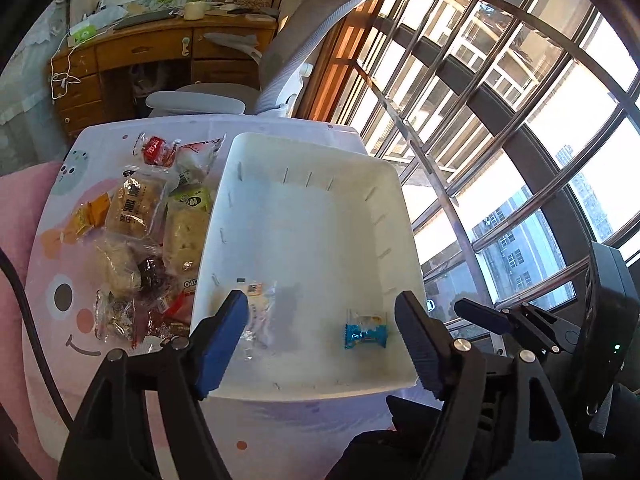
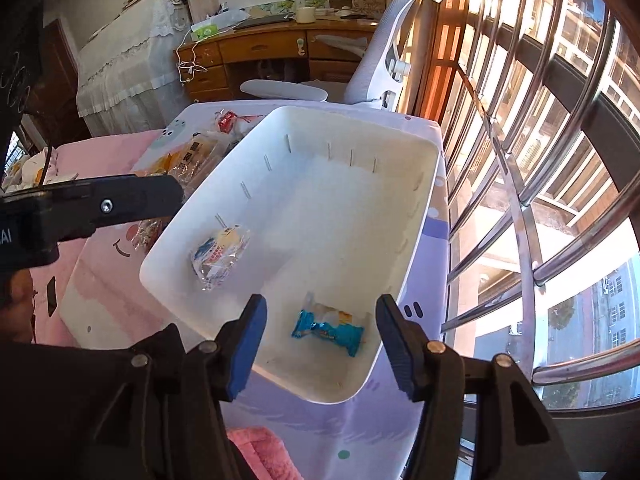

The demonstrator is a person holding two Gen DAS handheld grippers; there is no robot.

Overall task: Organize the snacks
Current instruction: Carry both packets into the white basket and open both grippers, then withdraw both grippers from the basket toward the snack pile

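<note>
A white plastic bin stands on a small table with a cartoon print. In it lie a blue-wrapped snack and a clear-wrapped snack. A pile of wrapped snacks lies on the table left of the bin. My left gripper is open and empty above the bin's near end. My right gripper is open and empty over the blue snack. The left gripper's side shows in the right wrist view.
A grey office chair and a wooden desk stand behind the table. A barred window runs along the right. Pink bedding lies at the left.
</note>
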